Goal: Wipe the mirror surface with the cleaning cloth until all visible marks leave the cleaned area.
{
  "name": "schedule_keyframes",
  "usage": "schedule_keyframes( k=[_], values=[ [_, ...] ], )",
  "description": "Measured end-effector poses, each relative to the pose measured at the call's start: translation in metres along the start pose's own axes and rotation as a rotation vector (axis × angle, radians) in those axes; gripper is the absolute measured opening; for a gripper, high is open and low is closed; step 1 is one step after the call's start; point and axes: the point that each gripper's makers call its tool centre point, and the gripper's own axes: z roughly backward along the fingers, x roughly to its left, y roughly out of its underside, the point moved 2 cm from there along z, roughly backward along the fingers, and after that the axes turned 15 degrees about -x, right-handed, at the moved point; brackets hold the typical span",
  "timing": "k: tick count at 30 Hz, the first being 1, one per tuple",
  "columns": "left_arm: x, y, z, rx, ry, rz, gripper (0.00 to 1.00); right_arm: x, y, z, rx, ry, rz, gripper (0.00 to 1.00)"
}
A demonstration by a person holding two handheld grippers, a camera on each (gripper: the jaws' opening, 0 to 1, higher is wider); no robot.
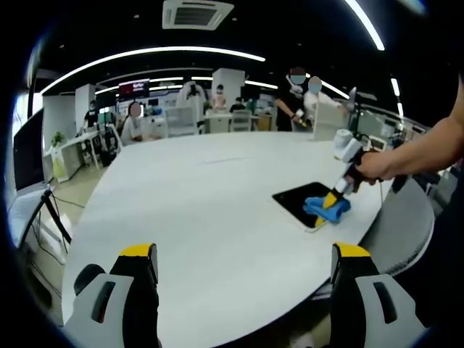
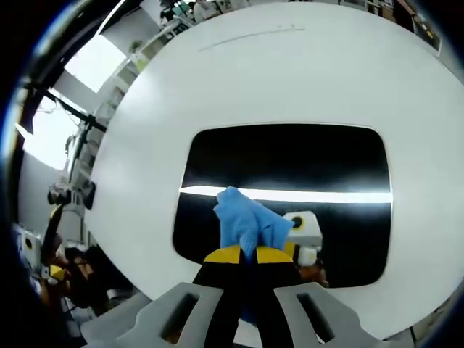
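A dark rectangular mirror (image 2: 290, 163) lies flat on the round white table (image 2: 217, 80); it reflects a bright ceiling light strip. My right gripper (image 2: 250, 254) is shut on a blue cleaning cloth (image 2: 243, 217), which presses on the mirror's near part. In the left gripper view the mirror (image 1: 299, 201) sits at the table's right edge, with the blue cloth (image 1: 328, 209) on its near corner under the right gripper (image 1: 335, 197), held by a person's hand (image 1: 377, 167). My left gripper (image 1: 246, 264) stands open above the table's near edge, its yellow-tipped jaws wide apart and holding nothing.
The white table (image 1: 203, 210) is broad and bare around the mirror. Beyond it are office desks, chairs and several people (image 1: 297, 98) at the back. A monitor and tripod legs (image 1: 43, 210) stand left of the table.
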Motion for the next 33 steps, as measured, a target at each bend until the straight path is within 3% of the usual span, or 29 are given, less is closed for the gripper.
schedule_keyframes(
  k=[18,27,33],
  values=[
    [0.002,-0.002,-0.001,-0.002,0.028,-0.001,1.0,0.029,0.002,-0.009,-0.008,-0.009,-0.003,0.0],
    [0.003,-0.003,-0.002,-0.005,0.02,0.005,1.0,0.05,0.004,-0.017,0.004,-0.057,-0.017,0.0],
    [-0.001,-0.002,-0.003,-0.005,0.016,0.008,1.0,0.049,0.003,-0.02,0.006,-0.069,0.007,0.0]
  ],
)
